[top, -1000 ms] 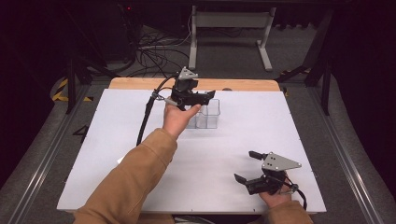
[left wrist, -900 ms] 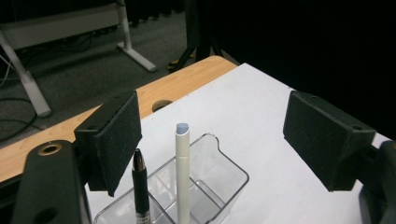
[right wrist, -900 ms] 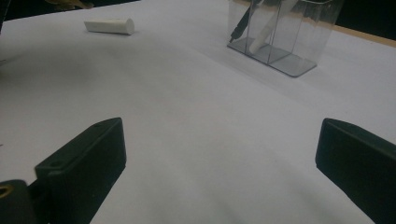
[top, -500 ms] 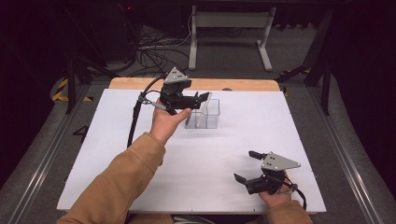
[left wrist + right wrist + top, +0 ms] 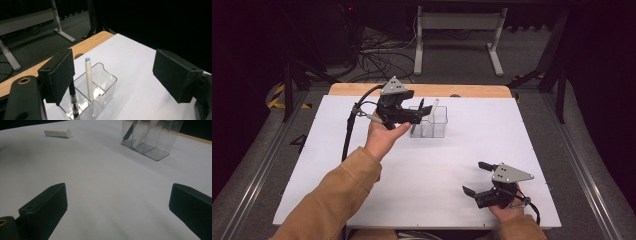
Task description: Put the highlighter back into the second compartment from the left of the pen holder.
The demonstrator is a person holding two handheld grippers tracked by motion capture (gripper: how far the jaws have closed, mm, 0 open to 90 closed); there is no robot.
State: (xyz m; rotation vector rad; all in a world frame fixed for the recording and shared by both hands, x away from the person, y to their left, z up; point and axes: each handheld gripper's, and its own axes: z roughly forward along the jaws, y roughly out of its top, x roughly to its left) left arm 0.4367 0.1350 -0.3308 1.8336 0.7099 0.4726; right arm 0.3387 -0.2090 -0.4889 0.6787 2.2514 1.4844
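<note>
Both grippers stand with jaws wide apart and empty: the left gripper (image 5: 412, 114) is held above the white table (image 5: 462, 150) just beside the clear plastic organiser (image 5: 438, 122), while the right gripper (image 5: 476, 179) rests low near the table's front right. Inside the organiser, a black pen (image 5: 73, 100) leans in one compartment and a white pen (image 5: 88, 80) stands tilted in the one next to it. Farther off, a white cylindrical cap (image 5: 58, 133) lies on its side on the table, well apart from the organiser.

Dim room, grey floor (image 5: 532, 60), tangled cables (image 5: 377, 52), white desk frame (image 5: 457, 30) beyond white-topped table (image 5: 512, 125)
</note>
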